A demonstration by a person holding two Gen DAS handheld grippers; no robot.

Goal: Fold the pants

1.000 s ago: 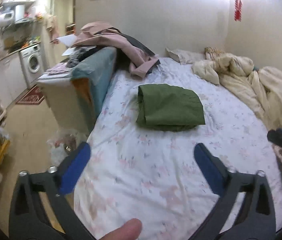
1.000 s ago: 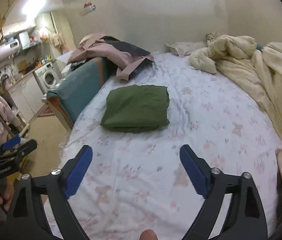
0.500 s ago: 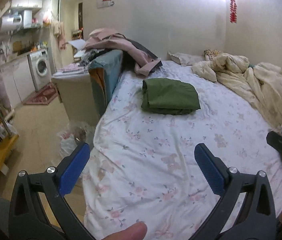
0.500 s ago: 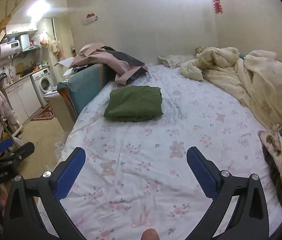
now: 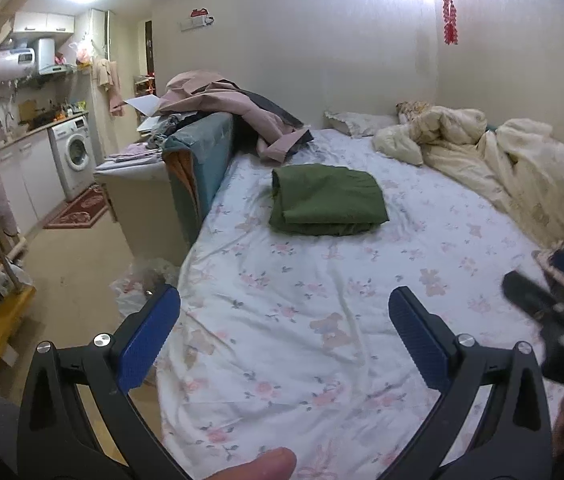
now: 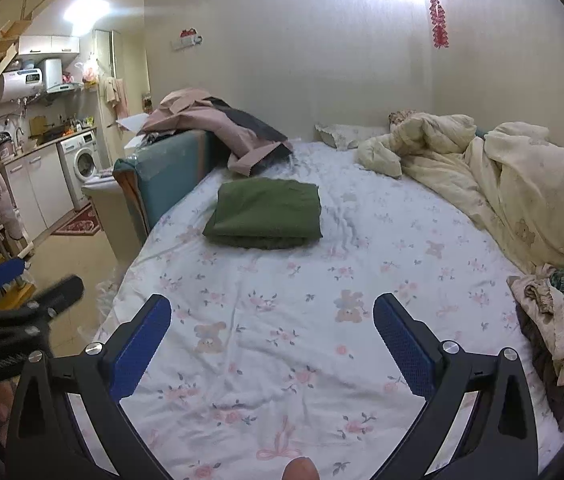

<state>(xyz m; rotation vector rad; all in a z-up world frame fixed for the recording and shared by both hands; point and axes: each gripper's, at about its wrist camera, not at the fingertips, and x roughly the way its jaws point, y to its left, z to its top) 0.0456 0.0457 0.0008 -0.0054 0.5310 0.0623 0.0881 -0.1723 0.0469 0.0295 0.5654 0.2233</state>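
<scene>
step in hand: i judged the folding done; the pants lay as a squared green packet, and both claws hung back over the near part of the bed, well apart from it.

left claw: jaws spread wide, blue pads bare, nothing held. i saw only sheet between them.

right claw: jaws likewise wide, nothing held, sheet showing between the pads.

pants, location: on the flowered sheet, toward the far left side of the bed, near the teal sofa and just short of the pink clothes spilling off it. well apart from the cream quilt on the right.

pants, look: several layers stacked, edges roughly in line, top face smooth with faint creases. the near edge showed the layer ends; the left edge in the left view looked rounded, a fold. one lower layer peeped out slightly at the near edge.

next move, as i judged: none needed on the packet, unless i chose to tuck that stray layer; that would call for a long reach forward and a light pinch.
</scene>
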